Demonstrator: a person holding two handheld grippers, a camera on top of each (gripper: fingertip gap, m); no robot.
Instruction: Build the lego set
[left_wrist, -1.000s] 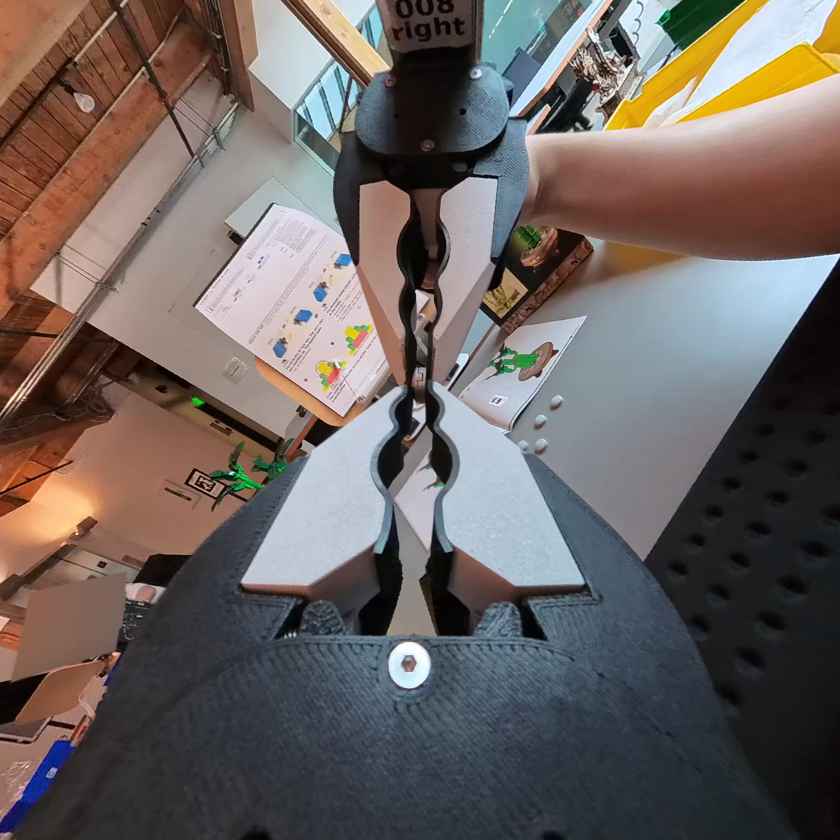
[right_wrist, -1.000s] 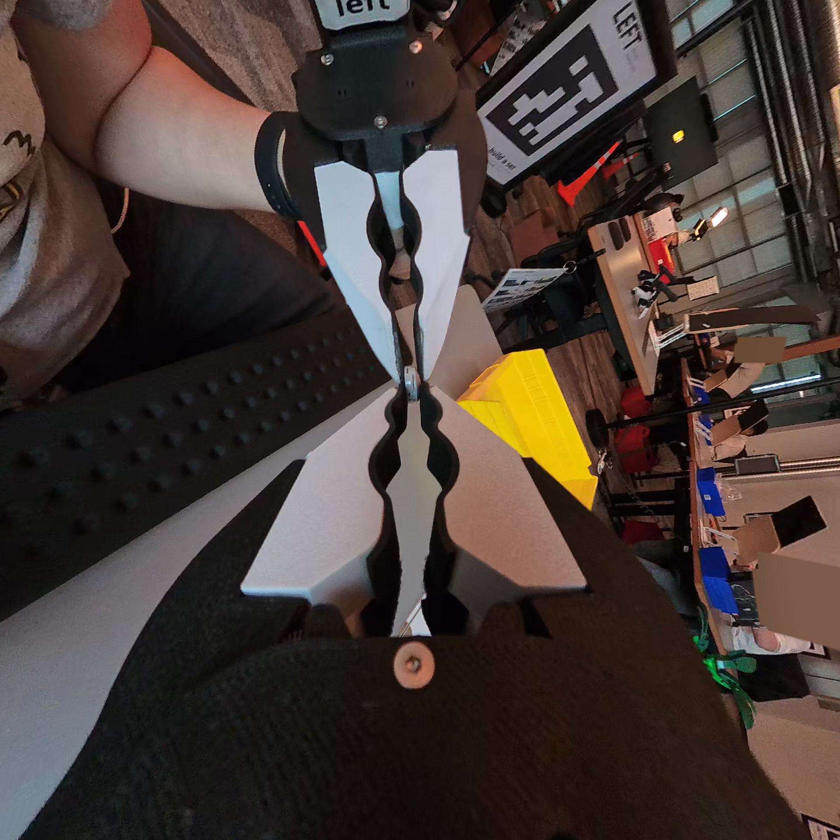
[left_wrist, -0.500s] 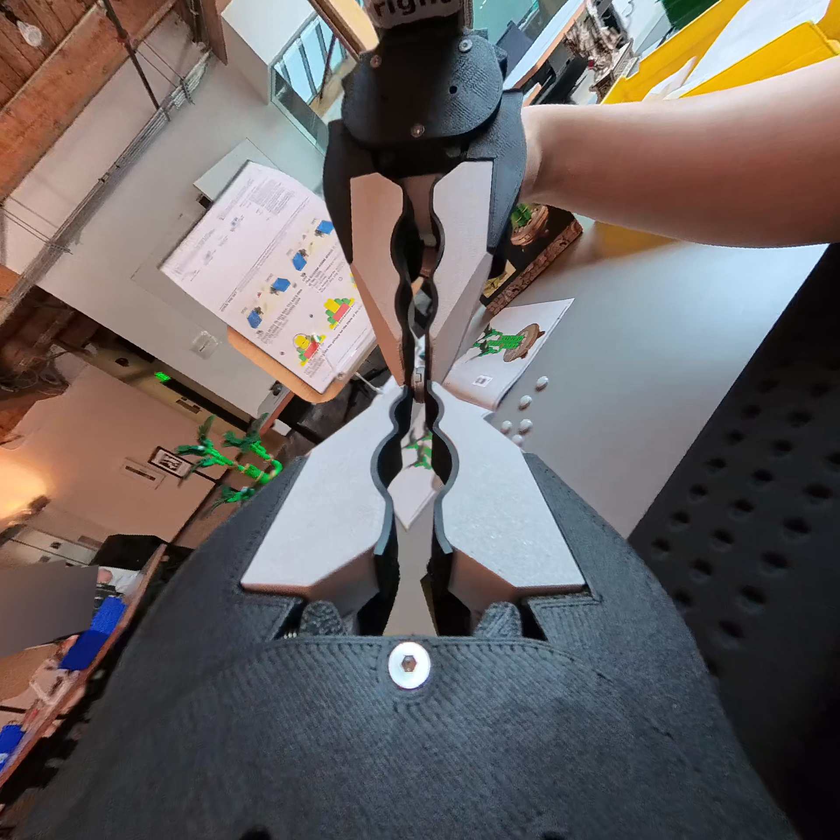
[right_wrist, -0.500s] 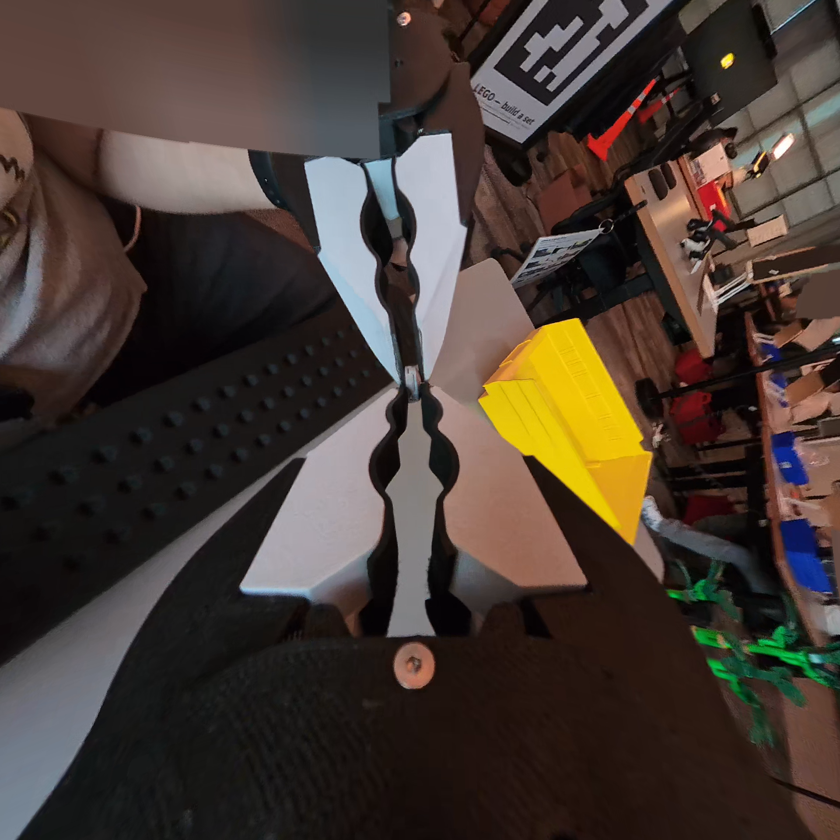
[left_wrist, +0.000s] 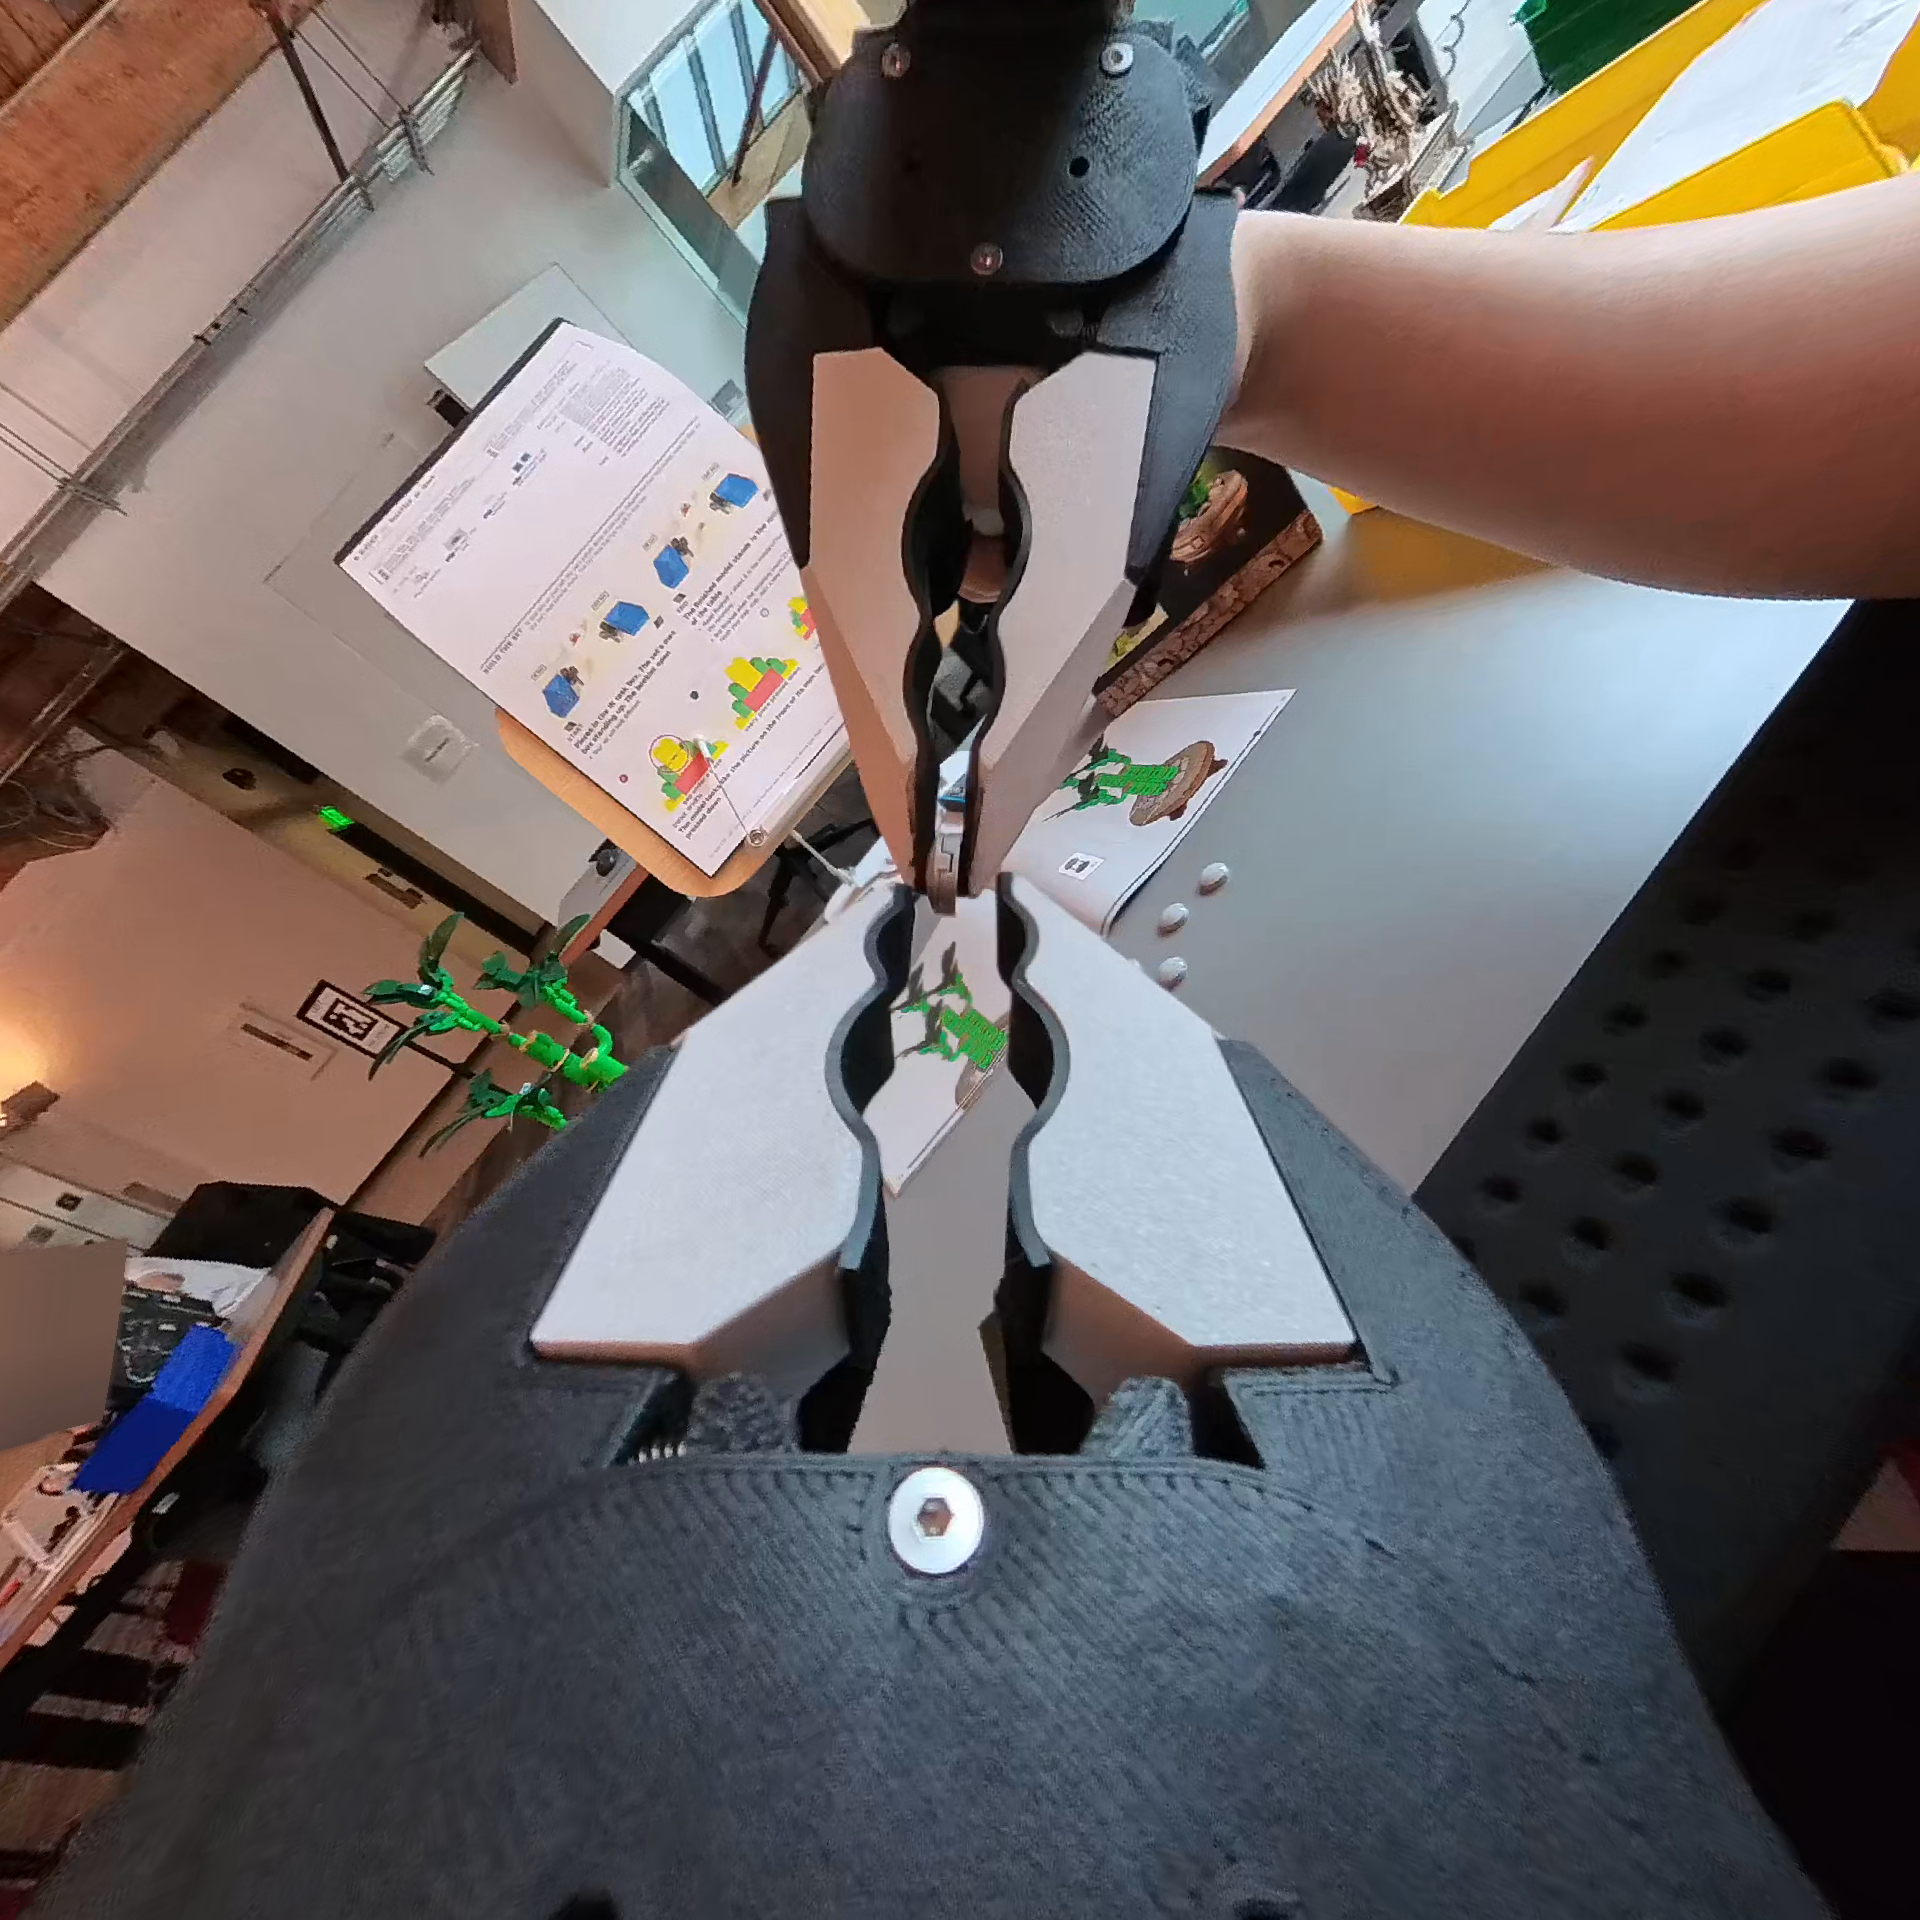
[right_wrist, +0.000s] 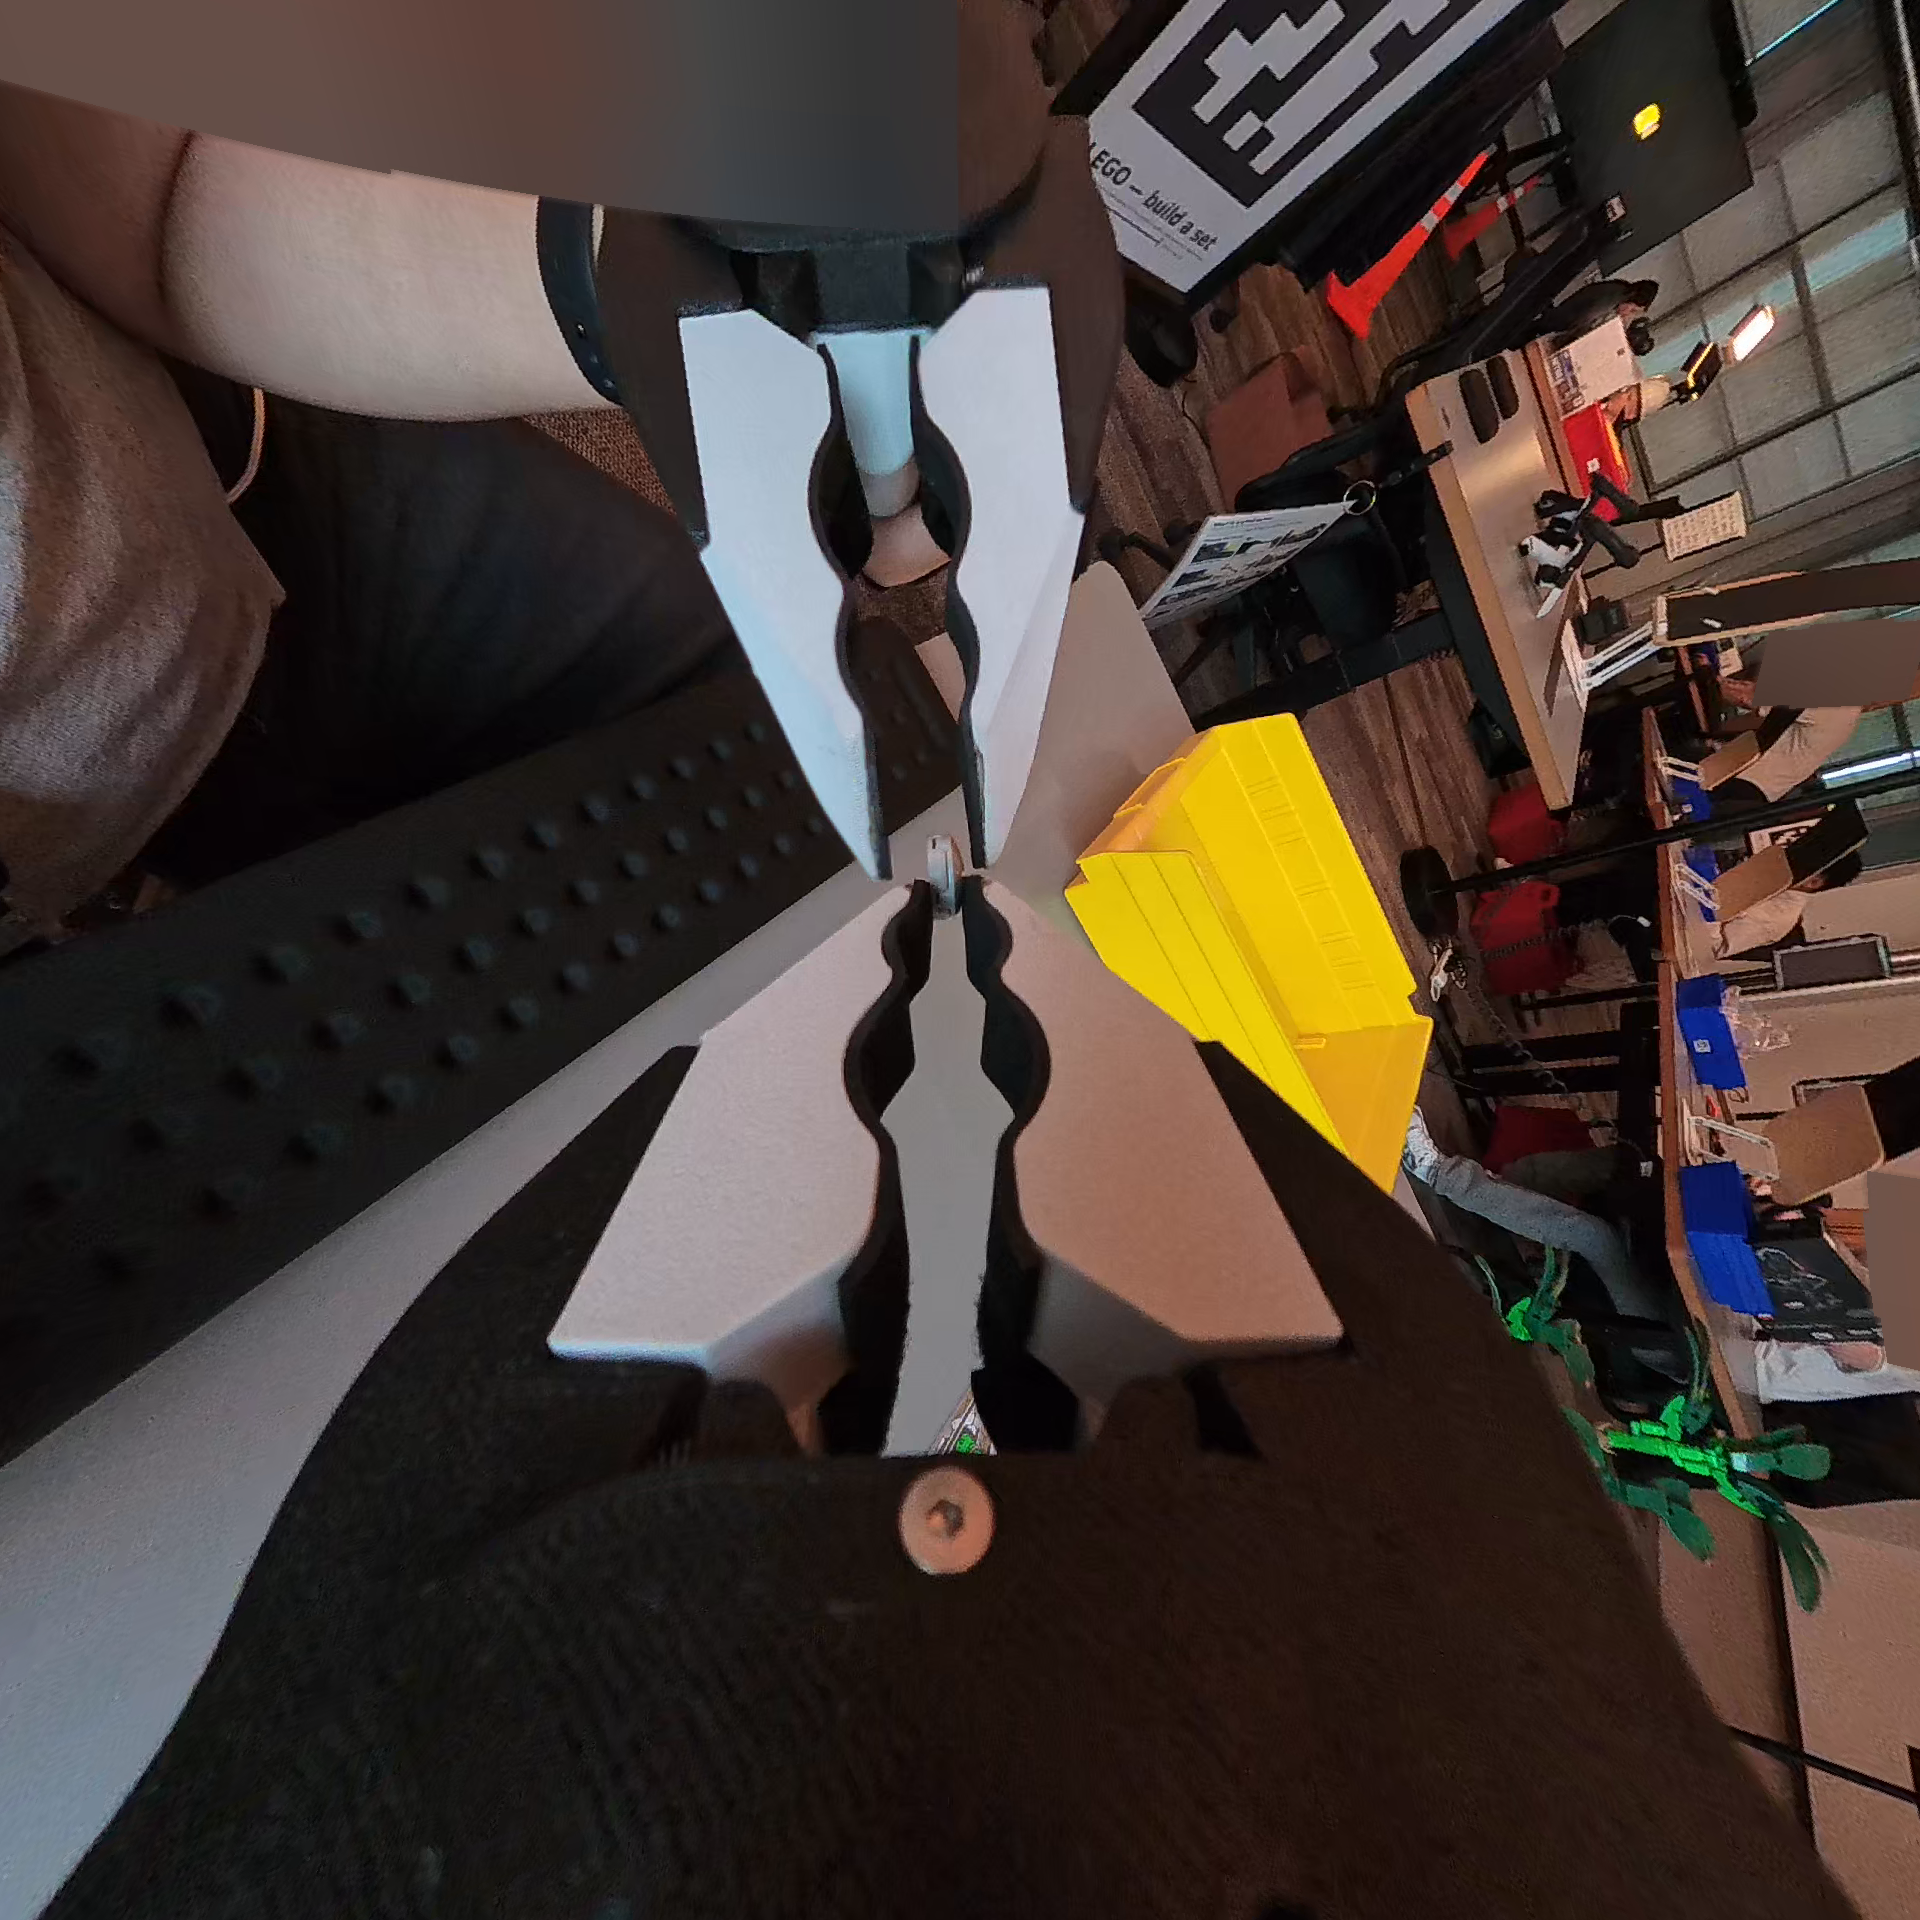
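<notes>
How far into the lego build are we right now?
Done: a green plant model stands assembled past the table edge. In hand: the right gripper is shut on a small round piece; the left gripper faces it tip to tip, open. Left: three small white pieces lie loose by the instruction booklet.
</notes>
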